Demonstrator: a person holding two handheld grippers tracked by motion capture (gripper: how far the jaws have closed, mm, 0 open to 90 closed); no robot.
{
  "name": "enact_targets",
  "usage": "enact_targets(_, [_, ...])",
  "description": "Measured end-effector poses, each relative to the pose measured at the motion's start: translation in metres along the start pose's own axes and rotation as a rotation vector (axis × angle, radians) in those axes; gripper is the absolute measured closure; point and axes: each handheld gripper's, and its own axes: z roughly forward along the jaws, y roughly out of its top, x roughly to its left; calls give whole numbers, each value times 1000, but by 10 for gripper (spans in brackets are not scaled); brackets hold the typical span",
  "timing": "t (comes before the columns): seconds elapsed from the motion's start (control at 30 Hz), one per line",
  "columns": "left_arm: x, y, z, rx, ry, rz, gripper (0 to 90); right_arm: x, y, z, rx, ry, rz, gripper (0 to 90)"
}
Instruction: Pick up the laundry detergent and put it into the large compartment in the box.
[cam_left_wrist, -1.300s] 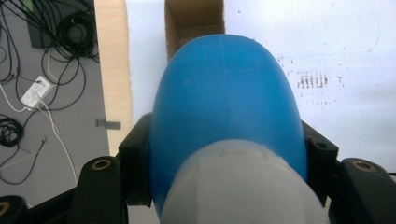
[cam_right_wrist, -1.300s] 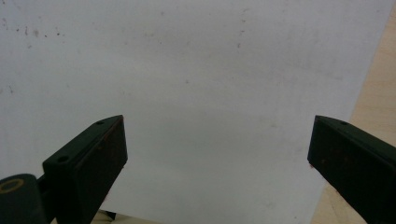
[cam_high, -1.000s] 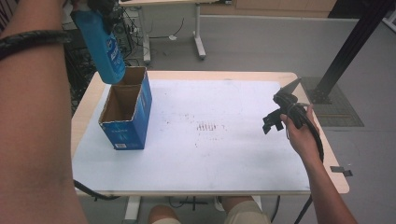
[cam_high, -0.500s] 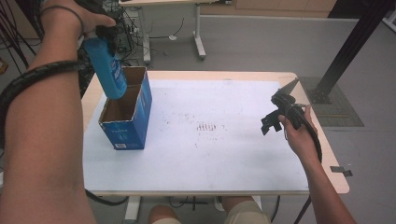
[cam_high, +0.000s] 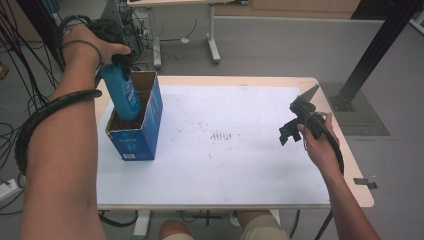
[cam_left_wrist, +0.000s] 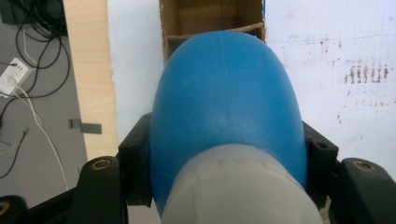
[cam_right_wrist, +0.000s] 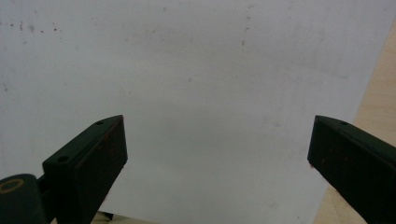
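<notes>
We noted the left gripper (cam_left_wrist: 224, 186) clamped on the blue bottle (cam_left_wrist: 224, 112), whose far end sat inside the open cardboard box (cam_high: 150, 117) beyond the jaws. Right gripper (cam_right_wrist: 217, 158) stood apart over the white table sheet (cam_right_wrist: 210, 60), nothing between its jaws.

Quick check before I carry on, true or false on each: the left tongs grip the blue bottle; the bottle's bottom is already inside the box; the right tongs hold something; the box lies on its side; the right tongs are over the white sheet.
1. The left tongs grip the blue bottle. True.
2. The bottle's bottom is inside the box. True: in the high view its lower end is below the rim.
3. The right tongs hold something. False: the jaws stand wide apart with nothing between them.
4. The box lies on its side. False: it stands upright, open at the top.
5. The right tongs are over the white sheet. True.
</notes>
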Motion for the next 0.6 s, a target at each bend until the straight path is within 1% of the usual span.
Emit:
enact_targets(0.07, [1, -1, 8, 0, -1, 3, 376, 0, 0, 0, -2, 1, 0, 49])
enact_targets(0.1, [1, -3, 16, -3, 0, -2, 376, 0, 0, 0, -1, 1, -2, 49])
enact_targets(0.13, [1, -3, 16, -3, 0, -2, 376, 0, 0, 0, -1, 1, -2, 49])
enact_targets(0.17, [1, -3, 20, -4, 4, -2, 376, 1, 0, 0, -2, -1, -1, 49])
enact_targets(0.2, [-1, -4, 28, 1, 12, -2, 376, 1, -1, 0, -3, -2, 0, 49])
enact_targets(0.27, [-1, -3, 37, 8, 15, -1, 376, 2, -1, 0, -1, -2, -3, 49])
enact_targets(0.4, [2, -5, 56, 14, 5, -9, 376, 2, -2, 1, -4, -2, -2, 49])
enact_targets(0.43, [2, -5, 56, 14, 5, -9, 376, 2, -2, 1, -4, -2, -2, 49])
enact_targets(0.47, [3, -6, 60, 14, 3, -10, 376, 1, -1, 2, 2, -3, 1, 49])
enact_targets(0.5, [3, -6, 69, 17, 2, -10, 376, 1, -1, 2, 4, -3, 2, 49])
enact_targets(0.53, [3, -6, 69, 17, 2, -10, 376, 1, -1, 2, 4, -3, 2, 49])
enact_targets(0.6, [1, -6, 80, 26, 5, -9, 376, 1, -1, 3, 3, -7, 0, 49])
